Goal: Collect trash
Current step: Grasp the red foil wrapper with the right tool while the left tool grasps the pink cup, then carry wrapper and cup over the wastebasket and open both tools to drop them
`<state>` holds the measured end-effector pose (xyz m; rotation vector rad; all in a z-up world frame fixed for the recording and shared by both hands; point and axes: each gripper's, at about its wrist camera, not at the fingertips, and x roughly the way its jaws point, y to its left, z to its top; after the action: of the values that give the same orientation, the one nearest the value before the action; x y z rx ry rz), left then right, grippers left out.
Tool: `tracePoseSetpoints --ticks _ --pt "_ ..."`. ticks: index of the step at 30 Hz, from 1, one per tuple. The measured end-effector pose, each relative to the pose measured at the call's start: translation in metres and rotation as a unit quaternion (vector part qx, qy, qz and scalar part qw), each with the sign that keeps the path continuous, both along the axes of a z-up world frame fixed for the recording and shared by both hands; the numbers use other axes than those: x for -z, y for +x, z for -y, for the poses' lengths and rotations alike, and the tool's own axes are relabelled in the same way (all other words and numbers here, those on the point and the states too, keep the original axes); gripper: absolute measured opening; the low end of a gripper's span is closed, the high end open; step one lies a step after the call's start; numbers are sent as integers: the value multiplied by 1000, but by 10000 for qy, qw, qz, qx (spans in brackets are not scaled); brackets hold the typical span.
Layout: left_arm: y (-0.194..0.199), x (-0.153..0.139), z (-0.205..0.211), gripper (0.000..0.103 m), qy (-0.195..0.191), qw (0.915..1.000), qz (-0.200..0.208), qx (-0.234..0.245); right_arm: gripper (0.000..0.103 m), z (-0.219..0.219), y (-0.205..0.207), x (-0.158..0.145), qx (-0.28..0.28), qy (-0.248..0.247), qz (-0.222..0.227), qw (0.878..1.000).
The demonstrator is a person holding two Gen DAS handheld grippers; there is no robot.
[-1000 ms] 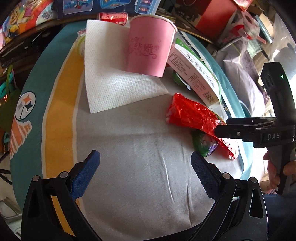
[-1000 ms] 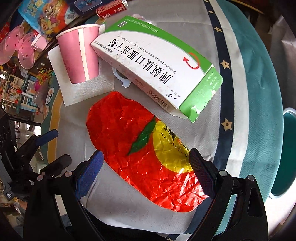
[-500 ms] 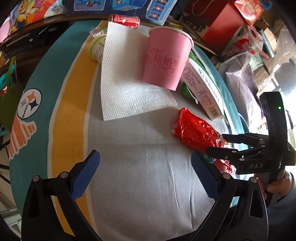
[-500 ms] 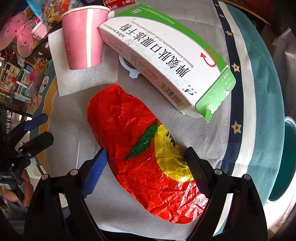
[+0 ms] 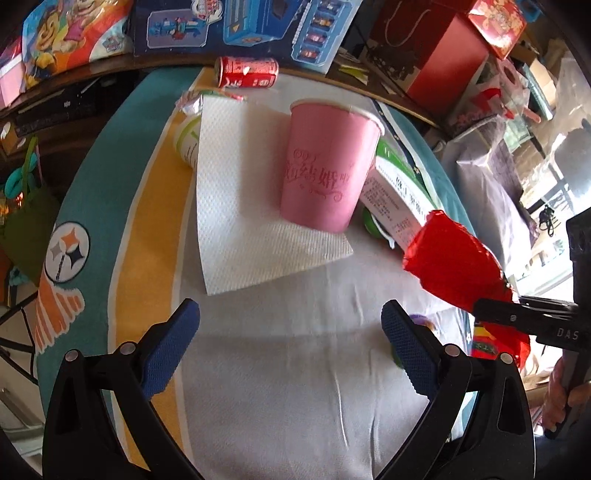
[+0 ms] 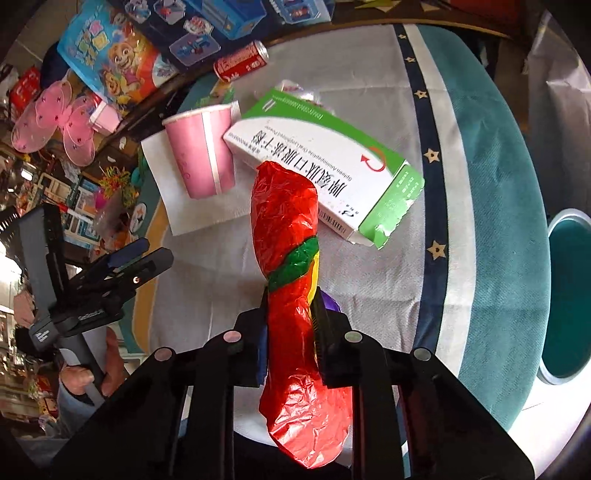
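My right gripper [image 6: 291, 317] is shut on a crumpled red foil wrapper [image 6: 284, 221] with a green and yellow band, squeezed lengthwise between the jaws and lifted off the cloth. In the left wrist view the same wrapper [image 5: 450, 264] hangs at the right, clamped by the right gripper [image 5: 484, 306]. My left gripper [image 5: 290, 343] stands open over bare grey cloth, nothing between its blue pads. A pink paper cup [image 5: 328, 166] stands on a white napkin [image 5: 236, 206]. Beside it lies a green and white medicine box [image 6: 325, 162]. A red can [image 5: 246, 72] lies at the far edge.
The table [image 6: 498, 184] has a teal, yellow and grey cloth. A teal bin [image 6: 569, 306] stands low at the right of it. Toy boxes [image 5: 229, 29] and a red gift bag [image 5: 439, 55] crowd the far side. A small purple and green piece [image 5: 421, 319] lies by my left gripper's right finger.
The right gripper's jaws closed on the red wrapper, crumpling it from a flat sheet into a roll, and lifted it. The left gripper drew back a little and stayed open.
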<state>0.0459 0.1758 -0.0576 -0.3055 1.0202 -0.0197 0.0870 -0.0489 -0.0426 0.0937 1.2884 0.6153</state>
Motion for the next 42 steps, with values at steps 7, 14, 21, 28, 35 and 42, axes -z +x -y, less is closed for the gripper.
tracePoseSetpoints --ticks 7,14,21,28,35,42 --pt "40 -29 16 99 500 9974 523 26 19 57 19 -19 771 155 196 9967" --pt "75 -9 29 98 959 9948 335 16 20 87 32 -8 1205 121 102 9926" --pt "82 0 34 60 932 9953 235 -73 21 108 33 5 1435 190 -63 9894" --pt "52 -29 35 59 837 9953 467 -137 21 125 35 8 1531 386 -70 9874" --pt "36 -62 68 59 757 9946 654 267 21 145 37 9 1715 611 -77 9833" --pt "50 -68 140 59 521 9908 680 1045 21 203 35 3 2284 687 73 9711"
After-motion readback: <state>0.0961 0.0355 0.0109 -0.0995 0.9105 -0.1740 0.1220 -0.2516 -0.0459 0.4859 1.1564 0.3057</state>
